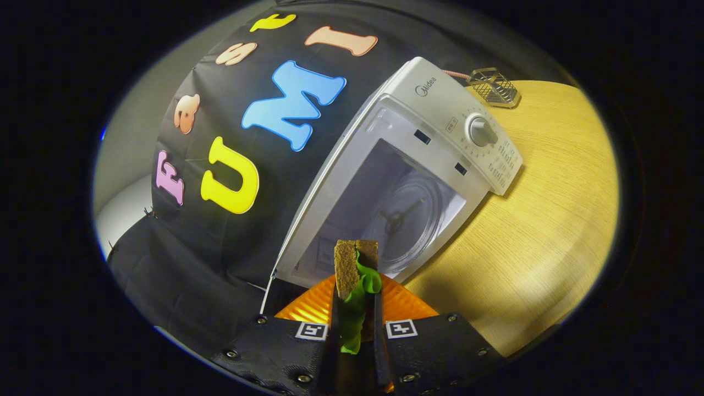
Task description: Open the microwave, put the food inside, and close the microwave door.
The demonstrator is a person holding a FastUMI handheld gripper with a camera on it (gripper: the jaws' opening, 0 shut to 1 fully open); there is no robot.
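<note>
The microwave (407, 165) stands open on the wooden table (550, 220), its cavity and the glass turntable (407, 220) inside in plain sight, so the opening step looks done. The door itself is hard to make out (a thin pale edge runs down past the cavity's near corner and may be it, but I cannot tell). The gripper (356, 313) has both fingers pressed on the food, a sandwich (355, 269) of two brown slices with green lettuce spilling out between them, held upright just ahead of the cavity mouth, above an orange ridged plate (308, 305). What seems left: carry the sandwich in, let go, back out, shut the door.

The cavity mouth is wide compared with the sandwich, and its lower sill is the edge to clear. A wire rack (495, 87) sits at the table's far corner, well apart. The table beside the control panel lies bare.
</note>
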